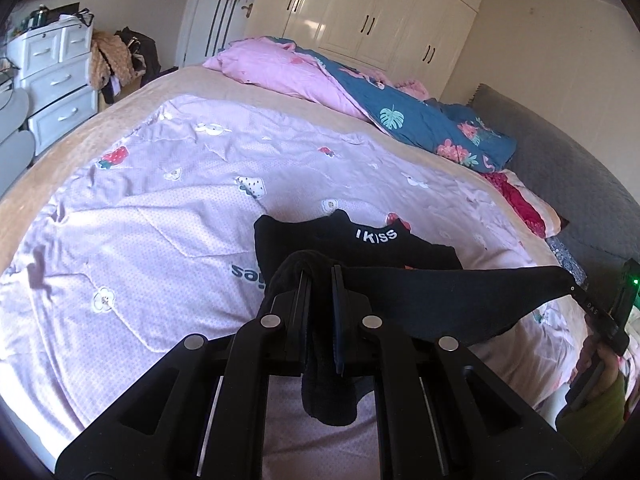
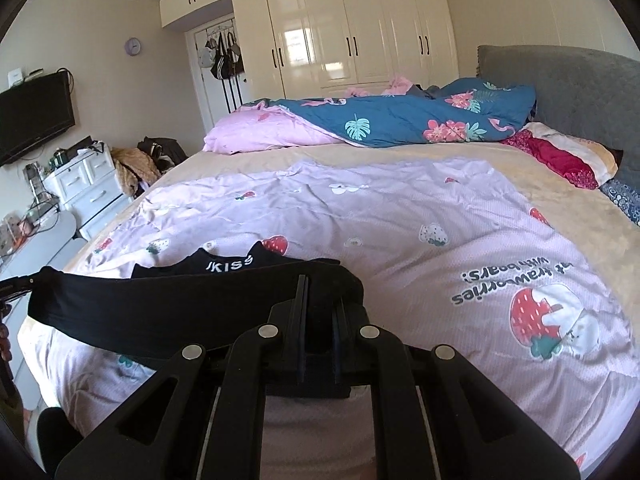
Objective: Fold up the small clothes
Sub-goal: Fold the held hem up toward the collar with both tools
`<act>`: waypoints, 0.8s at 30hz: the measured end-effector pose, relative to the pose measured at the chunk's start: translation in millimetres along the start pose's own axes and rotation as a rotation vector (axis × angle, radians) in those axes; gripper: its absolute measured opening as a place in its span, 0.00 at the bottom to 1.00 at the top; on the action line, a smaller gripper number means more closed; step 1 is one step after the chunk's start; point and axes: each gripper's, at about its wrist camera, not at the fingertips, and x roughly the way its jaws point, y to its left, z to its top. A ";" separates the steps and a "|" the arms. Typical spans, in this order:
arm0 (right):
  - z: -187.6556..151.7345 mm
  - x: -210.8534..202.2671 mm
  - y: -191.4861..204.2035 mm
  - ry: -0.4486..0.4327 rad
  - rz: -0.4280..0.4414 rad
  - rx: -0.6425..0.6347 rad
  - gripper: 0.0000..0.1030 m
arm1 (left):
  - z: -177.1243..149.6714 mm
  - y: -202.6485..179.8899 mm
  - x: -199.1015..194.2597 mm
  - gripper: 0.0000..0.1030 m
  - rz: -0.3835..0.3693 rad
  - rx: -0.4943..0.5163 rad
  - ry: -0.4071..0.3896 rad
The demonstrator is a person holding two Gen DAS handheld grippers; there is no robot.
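I have a black sock (image 1: 460,300) stretched in the air between my two grippers, low in both views, above the lilac strawberry quilt (image 1: 160,208) on the bed. The left gripper (image 1: 322,276) has its jaws pinching one bunched end, with the tail of that end drooping below them at bottom centre. The right gripper (image 2: 322,284) has its jaws pressed on the other end, and the fabric runs off toward the left edge of the right wrist view. A second black garment with white "KISS" lettering (image 2: 228,266) lies flat on the quilt just behind the stretched one.

My worry is the grip. Each end looks held by only a small bite of soft knit, so pulling the grippers further apart could slip the fabric out of one pair of jaws and drop it crumpled. Lowering carelessly could also land it on the lettered garment and drag that out of shape.

Hard to read: black cloth against black jaws hides how deep either bite goes. I cannot tell the stretched garment's full outline, and the lettered garment's near edge is covered.
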 end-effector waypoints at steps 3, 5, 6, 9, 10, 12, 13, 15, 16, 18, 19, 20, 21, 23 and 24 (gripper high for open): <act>3.3 7.6 1.0 0.003 -0.012 -0.006 0.08 | 4.3 0.7 6.0 0.03 0.007 0.003 0.002; 5.1 12.4 0.2 0.005 -0.016 -0.002 0.08 | 6.5 1.5 10.5 0.03 0.012 0.004 0.005; 5.9 15.9 -0.2 0.007 -0.018 0.001 0.08 | 7.4 2.3 12.5 0.03 0.014 0.003 0.006; 7.8 23.1 -0.5 0.012 -0.023 0.002 0.08 | 10.0 3.9 19.5 0.03 0.020 -0.001 0.011; 8.5 26.0 -0.7 0.014 -0.025 0.001 0.08 | 10.9 4.3 21.7 0.03 0.023 -0.002 0.012; 9.9 32.8 -0.5 0.017 -0.032 -0.004 0.08 | 12.5 5.1 26.8 0.03 0.030 -0.001 0.018; 10.6 35.2 -0.7 0.018 -0.032 -0.004 0.08 | 13.2 5.9 29.1 0.03 0.033 -0.002 0.019; 11.9 41.6 -0.9 0.022 -0.039 -0.010 0.08 | 14.8 7.2 34.9 0.03 0.037 -0.007 0.024; 12.4 44.6 -1.2 0.024 -0.041 -0.011 0.08 | 15.7 7.8 37.7 0.03 0.039 -0.008 0.026; 14.1 51.6 -2.1 0.031 -0.042 -0.009 0.08 | 17.5 8.6 43.1 0.03 0.047 -0.009 0.030; 14.8 54.5 -2.2 0.034 -0.044 -0.009 0.08 | 18.2 9.4 46.3 0.03 0.051 -0.009 0.033; 15.6 57.7 -1.7 0.037 -0.045 -0.012 0.08 | 18.9 10.4 50.7 0.03 0.056 -0.009 0.039; 16.3 62.1 -1.2 0.044 -0.048 -0.016 0.08 | 19.5 11.4 54.1 0.03 0.060 -0.010 0.043; 17.0 69.1 -0.3 0.053 -0.052 -0.021 0.08 | 19.4 14.0 61.9 0.03 0.067 -0.014 0.054; 17.3 73.1 0.0 0.059 -0.054 -0.023 0.08 | 19.5 15.1 65.5 0.03 0.071 -0.014 0.058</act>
